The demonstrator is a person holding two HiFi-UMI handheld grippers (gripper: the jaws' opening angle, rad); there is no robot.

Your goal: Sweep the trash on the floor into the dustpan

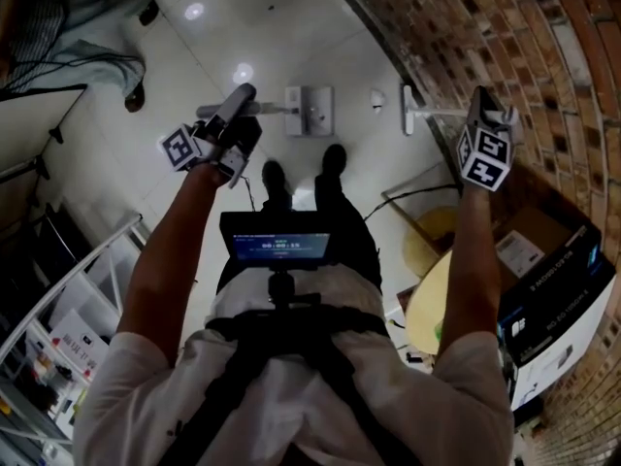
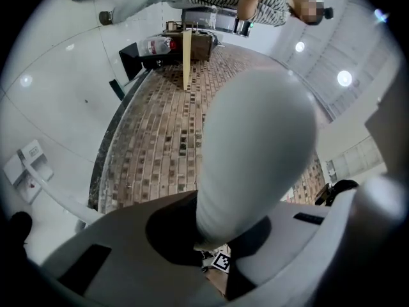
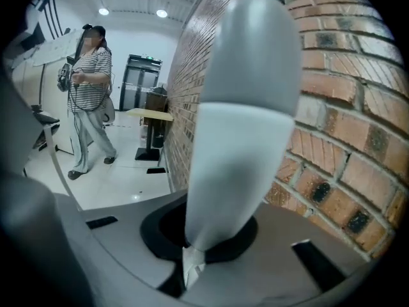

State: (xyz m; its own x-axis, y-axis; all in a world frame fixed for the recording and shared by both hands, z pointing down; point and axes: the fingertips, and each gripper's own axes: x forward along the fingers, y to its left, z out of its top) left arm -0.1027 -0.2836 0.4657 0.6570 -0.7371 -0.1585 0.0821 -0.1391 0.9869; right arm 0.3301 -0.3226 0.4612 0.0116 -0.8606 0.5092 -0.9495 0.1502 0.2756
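Left gripper: fingers clamped shut on the pale rounded handle of the dustpan, which stands up between them
Right gripper: fingers closed tight on the grey-white broom handle, nothing else between them
Dustpan: out beyond the left fingers at the far end of its rod, low over the white tile floor, just ahead of the person's shoes
Broom head: out beyond the right fingers, a thin bar seen edge-on, close to the brick wall
Trash: one small white scrap on the floor between broom head and dustpan, nearer the broom head and apart from both
Step in hand: judged to be the lining-up, with both tools gripped and set either side of the scrap and no sweeping contact yet
Next move: the right fingers need to draw the broom head across toward the left fingers' side, pushing the scrap to the pan, while the left fingers hold the pan flat and steady; which edge of the pan is its open mouth cannot be told
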